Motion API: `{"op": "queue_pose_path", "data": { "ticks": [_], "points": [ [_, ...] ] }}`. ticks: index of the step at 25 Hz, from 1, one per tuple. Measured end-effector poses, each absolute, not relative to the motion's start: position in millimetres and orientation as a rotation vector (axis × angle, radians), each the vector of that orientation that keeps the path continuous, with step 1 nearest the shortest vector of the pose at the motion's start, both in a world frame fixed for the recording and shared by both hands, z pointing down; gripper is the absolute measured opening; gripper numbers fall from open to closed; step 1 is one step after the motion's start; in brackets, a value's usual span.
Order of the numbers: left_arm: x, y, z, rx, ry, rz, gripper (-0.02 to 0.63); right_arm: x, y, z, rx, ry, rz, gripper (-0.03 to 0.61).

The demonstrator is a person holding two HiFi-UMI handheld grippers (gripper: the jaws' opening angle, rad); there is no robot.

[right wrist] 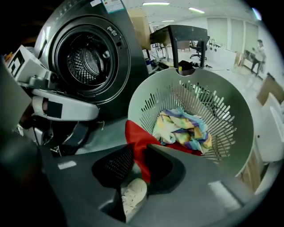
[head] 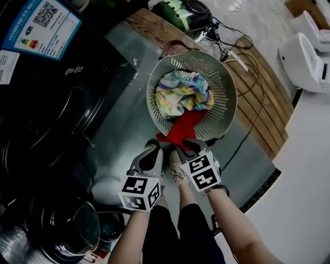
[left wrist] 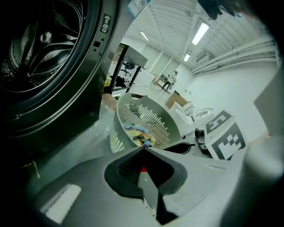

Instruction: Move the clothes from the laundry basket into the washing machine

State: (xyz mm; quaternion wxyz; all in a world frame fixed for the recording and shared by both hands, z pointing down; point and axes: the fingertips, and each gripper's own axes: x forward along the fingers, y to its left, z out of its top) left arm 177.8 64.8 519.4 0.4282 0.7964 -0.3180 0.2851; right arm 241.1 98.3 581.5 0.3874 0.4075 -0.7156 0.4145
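A grey slatted laundry basket [head: 227, 87] stands on the floor in front of me. Inside it lies a multicoloured cloth [head: 183, 93]. A red cloth [head: 181, 130] hangs over its near rim. My right gripper [head: 181, 146] is at that rim; in the right gripper view the red cloth [right wrist: 135, 137] runs between the jaws of the right gripper [right wrist: 140, 147], which are shut on it. My left gripper [head: 156, 147] sits just left of it, its jaws together at the left gripper's [left wrist: 143, 149] tips. A sliver of red shows behind those tips.
The black washing machine [head: 56, 98] is on the left, its drum [right wrist: 88, 55] open and its door [head: 72, 227] swung out at lower left. Cables [head: 242, 62] and a green device [head: 185, 13] lie beyond the basket. My shoe [head: 178, 172] is below the grippers.
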Motion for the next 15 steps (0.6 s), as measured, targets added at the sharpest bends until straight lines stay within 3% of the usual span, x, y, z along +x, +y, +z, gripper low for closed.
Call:
{"op": "queue_pose_path", "data": {
  "ticks": [3,7,15],
  "points": [
    [180.8,67.3,516.4,1.988,-0.782,0.707,0.129,242.8,98.4,570.6,1.051,-1.855,1.049,0.056],
    [188.2,70.3,500.3,2.003,-0.743,0.696,0.177,250.4,101.8,553.4,1.137,-1.848,1.219,0.043],
    [204.4,77.3,440.0,2.125,-0.607,0.755,0.391,240.8,83.7,430.9,1.307,-2.063,1.384,0.041]
  ]
}}
